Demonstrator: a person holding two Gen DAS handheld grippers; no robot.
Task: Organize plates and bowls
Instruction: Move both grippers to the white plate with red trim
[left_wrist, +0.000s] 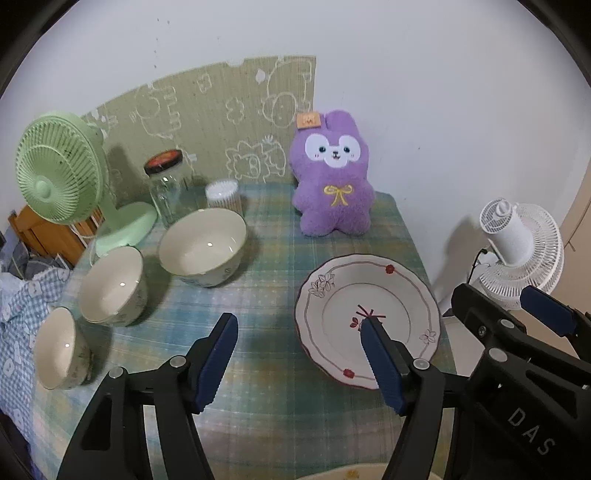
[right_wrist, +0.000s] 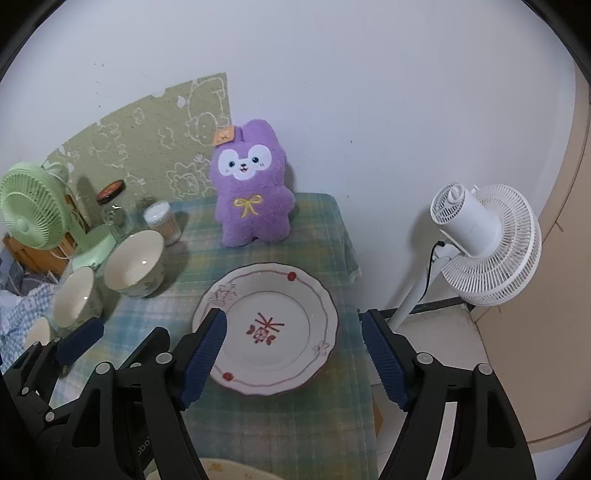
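A white plate (left_wrist: 369, 317) with a red flower motif lies on the checked tablecloth at the right; it also shows in the right wrist view (right_wrist: 266, 328). Three cream bowls stand at the left: large (left_wrist: 203, 245), medium (left_wrist: 112, 284), small (left_wrist: 61, 349). My left gripper (left_wrist: 299, 325) is open and empty, above the cloth beside the plate's left rim. My right gripper (right_wrist: 293, 325) is open and empty, hovering over the plate. The rim of another pale dish (right_wrist: 229, 469) shows at the bottom edge.
A purple plush rabbit (left_wrist: 332, 177) sits at the back. A green fan (left_wrist: 62, 173), a glass jar (left_wrist: 166, 184) and a cotton-swab tub (left_wrist: 223, 194) stand at back left. A white floor fan (right_wrist: 484, 243) stands beyond the table's right edge (right_wrist: 360, 332).
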